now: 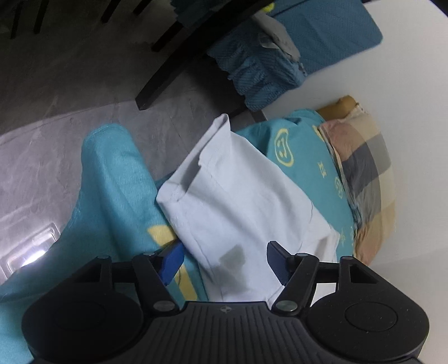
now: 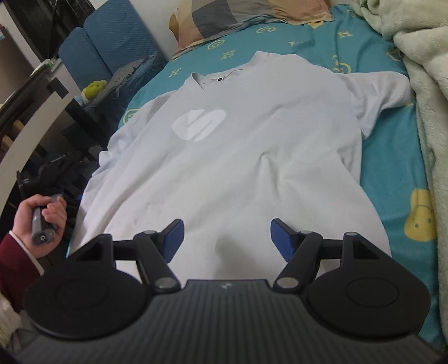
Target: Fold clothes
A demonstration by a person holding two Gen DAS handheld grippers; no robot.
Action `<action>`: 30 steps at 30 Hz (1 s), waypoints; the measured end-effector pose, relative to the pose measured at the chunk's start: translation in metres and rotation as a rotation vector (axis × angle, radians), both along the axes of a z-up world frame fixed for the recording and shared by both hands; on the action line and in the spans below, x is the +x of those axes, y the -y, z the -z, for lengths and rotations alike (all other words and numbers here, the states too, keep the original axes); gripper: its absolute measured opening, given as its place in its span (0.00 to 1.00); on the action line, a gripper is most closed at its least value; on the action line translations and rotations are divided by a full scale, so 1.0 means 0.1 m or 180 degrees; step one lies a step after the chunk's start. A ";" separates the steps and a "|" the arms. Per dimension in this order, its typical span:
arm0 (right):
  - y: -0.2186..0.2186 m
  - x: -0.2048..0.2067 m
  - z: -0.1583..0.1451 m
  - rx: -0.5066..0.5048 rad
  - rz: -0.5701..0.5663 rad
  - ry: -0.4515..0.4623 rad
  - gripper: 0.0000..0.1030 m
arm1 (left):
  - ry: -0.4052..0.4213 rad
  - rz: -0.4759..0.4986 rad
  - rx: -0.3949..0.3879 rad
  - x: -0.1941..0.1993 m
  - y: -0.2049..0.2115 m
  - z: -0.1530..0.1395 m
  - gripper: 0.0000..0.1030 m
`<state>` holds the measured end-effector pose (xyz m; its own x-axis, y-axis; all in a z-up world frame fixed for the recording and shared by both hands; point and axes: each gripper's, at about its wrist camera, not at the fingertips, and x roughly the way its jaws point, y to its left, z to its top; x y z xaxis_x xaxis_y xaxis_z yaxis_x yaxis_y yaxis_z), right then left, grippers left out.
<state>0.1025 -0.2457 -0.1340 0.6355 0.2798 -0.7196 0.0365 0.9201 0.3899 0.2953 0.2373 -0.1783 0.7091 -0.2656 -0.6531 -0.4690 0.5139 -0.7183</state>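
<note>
A white T-shirt (image 2: 238, 156) lies spread flat, front up, on a teal bed sheet (image 2: 392, 173), collar toward the pillow. Its left side and sleeve hang over the bed edge; that part shows in the left wrist view (image 1: 238, 196). My left gripper (image 1: 224, 260) is open, its blue fingers either side of the shirt's hanging side near the bed edge. My right gripper (image 2: 226, 238) is open and empty, low over the shirt's bottom hem in the middle. The hand (image 2: 42, 221) holding the left gripper shows at the bed's left edge.
A checked pillow (image 2: 246, 19) lies at the head of the bed. A cream fleece blanket (image 2: 425, 84) is heaped along the right side. A blue padded chair (image 2: 106, 36) and dark furniture (image 2: 70, 117) stand left of the bed over a grey floor (image 1: 56, 98).
</note>
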 end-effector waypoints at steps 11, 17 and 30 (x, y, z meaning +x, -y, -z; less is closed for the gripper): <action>0.04 0.10 0.13 0.0093 0.0204 -0.0195 0.68 | 0.0348 0.0018 0.0357 0.27 -0.11 0.03 0.04; 0.01 0.05 0.01 -0.0062 0.0239 -0.0050 0.68 | 0.1013 0.0345 0.1274 0.22 0.32 -0.79 0.04; 0.40 0.01 0.03 0.0004 0.0548 -0.0052 0.68 | 0.1712 0.1984 0.2728 0.06 2.97 -1.17 0.04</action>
<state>0.1034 -0.2858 -0.1370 0.6624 0.1687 -0.7299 0.1998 0.8993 0.3891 0.3015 -0.0599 -0.0608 0.8499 -0.2836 -0.4441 0.2888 0.9557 -0.0574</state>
